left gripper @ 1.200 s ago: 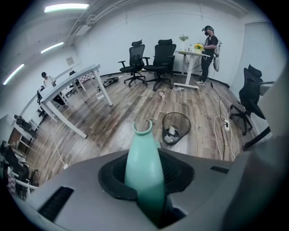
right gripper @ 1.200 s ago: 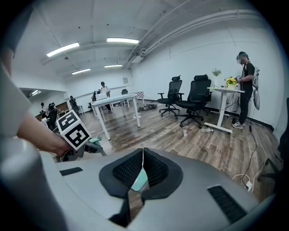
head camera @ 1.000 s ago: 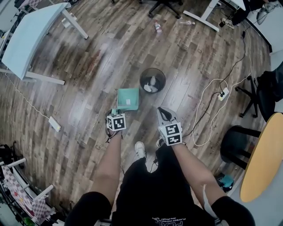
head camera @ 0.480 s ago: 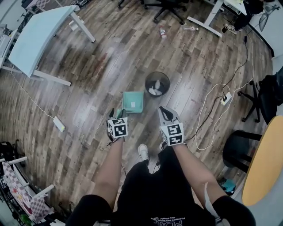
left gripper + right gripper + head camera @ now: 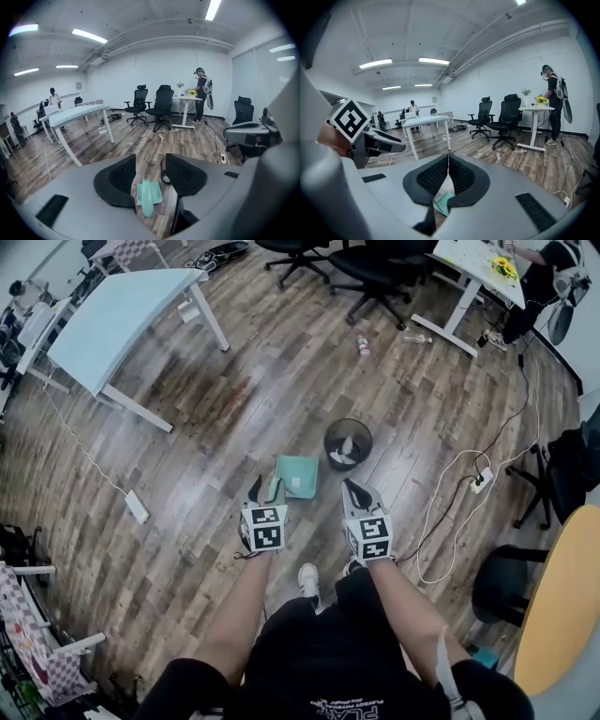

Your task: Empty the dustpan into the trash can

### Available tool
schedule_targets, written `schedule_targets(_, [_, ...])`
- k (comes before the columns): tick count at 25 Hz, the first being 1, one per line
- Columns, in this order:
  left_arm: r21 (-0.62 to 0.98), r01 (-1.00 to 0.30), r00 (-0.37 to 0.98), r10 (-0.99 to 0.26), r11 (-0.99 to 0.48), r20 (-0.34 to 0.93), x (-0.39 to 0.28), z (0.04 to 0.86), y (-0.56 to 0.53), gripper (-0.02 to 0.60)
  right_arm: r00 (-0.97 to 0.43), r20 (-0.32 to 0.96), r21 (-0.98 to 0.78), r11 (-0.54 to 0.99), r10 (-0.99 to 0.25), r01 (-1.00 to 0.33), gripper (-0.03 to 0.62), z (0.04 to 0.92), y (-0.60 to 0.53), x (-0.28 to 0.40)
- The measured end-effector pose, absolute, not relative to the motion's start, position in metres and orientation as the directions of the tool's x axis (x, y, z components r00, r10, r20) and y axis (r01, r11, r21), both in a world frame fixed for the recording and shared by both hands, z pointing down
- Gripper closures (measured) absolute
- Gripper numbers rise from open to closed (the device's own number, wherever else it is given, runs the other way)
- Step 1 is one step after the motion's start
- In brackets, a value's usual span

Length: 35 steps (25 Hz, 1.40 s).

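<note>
A teal dustpan (image 5: 297, 476) lies flat on the wood floor, just left of the black mesh trash can (image 5: 348, 442), which has white scraps inside. My left gripper (image 5: 264, 489) hangs high above the pan's handle end. Its jaws are apart and closing, with nothing between them. In the left gripper view the dustpan (image 5: 149, 194) shows far below through the left gripper's (image 5: 150, 161) gap. My right gripper (image 5: 353, 489) is shut and empty, its tips meeting in the right gripper view (image 5: 448, 159), with a corner of the dustpan (image 5: 444, 201) below.
A light blue table (image 5: 122, 315) stands at the back left and office chairs (image 5: 375, 268) at the back. A bottle (image 5: 362, 343) lies on the floor. A white cable with a power strip (image 5: 478, 482) runs at the right, near a black stool (image 5: 506, 577) and a round yellow table (image 5: 562, 587).
Both grippers have risen away from the floor. The left gripper has come off the dustpan's handle and its jaws have widened. The dustpan stays on the floor beside the can.
</note>
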<state>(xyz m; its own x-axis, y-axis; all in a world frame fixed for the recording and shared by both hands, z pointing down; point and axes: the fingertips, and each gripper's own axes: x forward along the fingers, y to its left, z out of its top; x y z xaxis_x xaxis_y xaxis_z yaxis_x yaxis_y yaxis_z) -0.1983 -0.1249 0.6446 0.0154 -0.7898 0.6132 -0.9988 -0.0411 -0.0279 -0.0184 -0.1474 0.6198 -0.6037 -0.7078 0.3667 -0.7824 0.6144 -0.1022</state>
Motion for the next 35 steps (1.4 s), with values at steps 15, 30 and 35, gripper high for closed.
schedule_targets(15, [0.144, -0.976, 0.207, -0.882, -0.161, 0.423, -0.174, 0.545, -0.062, 0.555, -0.595, 0.24, -0.032, 0.606, -0.767, -0.795, 0.569, 0.533, -0.097, -0.038])
schedule_targets(30, [0.114, -0.969, 0.246, -0.914, -0.221, 0.324, -0.178, 0.504, -0.029, 0.555, -0.604, 0.146, 0.042, 0.615, -0.784, -0.788, 0.569, 0.483, -0.057, -0.055])
schedule_targets(35, [0.086, -0.971, 0.238, -0.916, -0.222, 0.323, -0.179, 0.505, -0.027, 0.555, -0.613, 0.134, 0.043, 0.623, -0.778, -0.781, 0.569, 0.479, -0.054, -0.058])
